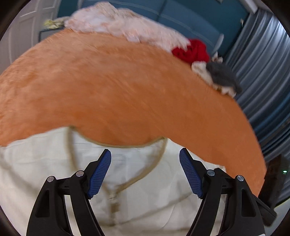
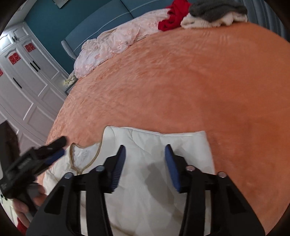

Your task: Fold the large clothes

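A cream white shirt (image 1: pixel 137 192) with a tan-trimmed neckline (image 1: pixel 126 145) lies flat on the orange bedspread (image 1: pixel 116 87) at the near edge. My left gripper (image 1: pixel 145 154) is open and empty, hovering just above the collar. In the right wrist view the same shirt (image 2: pixel 148 145) shows one side folded inward over the body. My right gripper (image 2: pixel 145 149) is open and empty above that folded part. The left gripper (image 2: pixel 54 152) appears there at the left, over the neckline (image 2: pixel 85 159).
A pale pink garment (image 2: pixel 112 40), a red garment (image 2: pixel 172 16) and a grey and white pile (image 2: pixel 215 12) lie at the far edge of the bed. A teal headboard (image 2: pixel 101 20) stands behind. White wardrobe doors (image 2: pixel 27 72) are left, blue curtains (image 1: pixel 262 63) right.
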`<state>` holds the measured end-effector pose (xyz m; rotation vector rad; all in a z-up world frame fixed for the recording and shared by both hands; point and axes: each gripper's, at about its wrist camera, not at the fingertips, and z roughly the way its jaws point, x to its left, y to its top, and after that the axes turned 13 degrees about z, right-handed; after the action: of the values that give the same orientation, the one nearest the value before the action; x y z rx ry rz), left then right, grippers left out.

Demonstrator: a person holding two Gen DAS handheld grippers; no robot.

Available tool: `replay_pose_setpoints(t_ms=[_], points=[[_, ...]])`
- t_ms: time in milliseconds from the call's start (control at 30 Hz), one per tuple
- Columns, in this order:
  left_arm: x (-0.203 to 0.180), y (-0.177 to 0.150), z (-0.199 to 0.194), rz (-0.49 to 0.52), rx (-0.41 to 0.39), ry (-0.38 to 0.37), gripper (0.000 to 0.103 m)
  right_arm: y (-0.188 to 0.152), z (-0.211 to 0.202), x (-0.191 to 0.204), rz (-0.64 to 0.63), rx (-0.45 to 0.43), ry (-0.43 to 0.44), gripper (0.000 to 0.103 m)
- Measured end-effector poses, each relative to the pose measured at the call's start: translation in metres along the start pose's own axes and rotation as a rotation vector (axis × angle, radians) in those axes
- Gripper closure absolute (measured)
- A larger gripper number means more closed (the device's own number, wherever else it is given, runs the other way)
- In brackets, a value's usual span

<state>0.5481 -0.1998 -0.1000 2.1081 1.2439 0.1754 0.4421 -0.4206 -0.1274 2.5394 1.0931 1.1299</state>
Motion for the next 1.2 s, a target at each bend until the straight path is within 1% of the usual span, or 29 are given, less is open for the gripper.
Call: replay_pose_setpoints(t_ms=[33, 67, 100, 133, 167, 200, 233, 267, 300, 333, 367, 400, 433, 500, 600, 667, 700, 767, 800, 833, 867, 900, 933, 967, 1033, 1067, 1100, 1200], points=[[-0.005, 0.002, 0.011, 0.009, 0.028, 0.001, 0.028, 0.002, 0.009, -0.001, 0.006, 0.02, -0.001, 0.067], [-0.011, 0.004, 0.022, 0.022, 0.056, 0.005, 0.03, 0.002, 0.013, -0.003, 0.008, 0.035, -0.001, 0.074], [-0.018, 0.003, 0.034, 0.048, 0.088, 0.014, 0.032, 0.002, 0.018, -0.005, 0.005, 0.055, -0.006, 0.077], [-0.024, 0.0, 0.043, 0.075, 0.112, 0.034, 0.041, 0.0, 0.021, -0.005, -0.001, 0.066, -0.013, 0.081], [-0.029, -0.004, 0.056, 0.111, 0.15, 0.053, 0.048, -0.002, 0.025, -0.005, -0.009, 0.073, -0.023, 0.083], [-0.031, -0.01, 0.064, 0.125, 0.173, 0.057, 0.058, -0.005, 0.027, -0.007, -0.015, 0.077, -0.029, 0.085], [-0.032, -0.016, 0.072, 0.137, 0.188, 0.067, 0.06, -0.008, 0.031, -0.009, -0.022, 0.084, -0.037, 0.086], [-0.034, -0.017, 0.073, 0.144, 0.174, 0.077, 0.061, -0.01, 0.033, -0.01, -0.029, 0.088, -0.04, 0.086], [-0.035, -0.019, 0.073, 0.154, 0.155, 0.091, 0.065, -0.009, 0.034, -0.011, -0.033, 0.088, -0.043, 0.087], [-0.037, -0.02, 0.074, 0.167, 0.149, 0.11, 0.071, -0.01, 0.035, -0.011, -0.042, 0.082, -0.052, 0.09], [-0.038, -0.021, 0.075, 0.178, 0.141, 0.123, 0.075, -0.011, 0.035, -0.011, -0.052, 0.069, -0.068, 0.095], [-0.039, -0.021, 0.076, 0.185, 0.128, 0.142, 0.083, -0.013, 0.036, -0.012, -0.058, 0.051, -0.087, 0.099], [-0.037, -0.022, 0.074, 0.18, 0.121, 0.144, 0.087, -0.013, 0.037, -0.014, -0.055, 0.041, -0.093, 0.103], [-0.037, -0.022, 0.076, 0.167, 0.105, 0.15, 0.088, -0.016, 0.038, -0.019, -0.039, 0.014, -0.088, 0.103], [-0.041, -0.023, 0.077, 0.185, 0.095, 0.185, 0.087, -0.016, 0.038, -0.023, -0.029, -0.006, -0.083, 0.103], [-0.042, -0.023, 0.067, 0.183, 0.068, 0.208, 0.087, -0.015, 0.033, -0.02, -0.029, -0.024, -0.089, 0.103], [-0.04, -0.022, 0.054, 0.169, 0.034, 0.24, 0.087, -0.014, 0.023, -0.017, -0.032, -0.055, -0.118, 0.103], [-0.032, -0.023, 0.028, 0.159, -0.02, 0.247, 0.084, -0.013, 0.003, -0.01, -0.045, -0.116, -0.145, 0.097], [-0.025, -0.024, 0.014, 0.168, -0.029, 0.26, 0.077, -0.013, -0.013, -0.001, -0.064, -0.147, -0.135, 0.097], [-0.016, -0.025, 0.001, 0.182, -0.032, 0.288, 0.076, -0.015, -0.02, 0.007, -0.081, -0.149, -0.119, 0.097], [-0.009, -0.027, -0.006, 0.193, -0.032, 0.302, 0.076, -0.017, -0.026, 0.019, -0.109, -0.134, -0.092, 0.097], [0.004, -0.031, -0.017, 0.211, -0.023, 0.312, 0.076, -0.022, -0.027, 0.037, -0.154, -0.1, -0.063, 0.095], [0.013, -0.033, -0.022, 0.219, -0.008, 0.322, 0.076, -0.026, -0.025, 0.049, -0.187, -0.071, -0.052, 0.088], [0.024, -0.037, -0.026, 0.226, 0.012, 0.337, 0.076, -0.033, -0.018, 0.067, -0.234, -0.024, -0.032, 0.084], [0.038, -0.044, -0.029, 0.231, 0.031, 0.357, 0.076, -0.049, -0.001, 0.092, -0.292, 0.05, 0.016, 0.084], [0.044, -0.046, -0.029, 0.231, 0.043, 0.368, 0.076, -0.059, 0.013, 0.104, -0.327, 0.087, 0.018, 0.085], [0.051, -0.049, -0.027, 0.225, 0.056, 0.363, 0.076, -0.065, 0.02, 0.109, -0.346, 0.103, 0.009, 0.085], [0.067, -0.06, -0.013, 0.193, 0.103, 0.339, 0.076, -0.086, 0.057, 0.116, -0.39, 0.182, -0.046, 0.085]])
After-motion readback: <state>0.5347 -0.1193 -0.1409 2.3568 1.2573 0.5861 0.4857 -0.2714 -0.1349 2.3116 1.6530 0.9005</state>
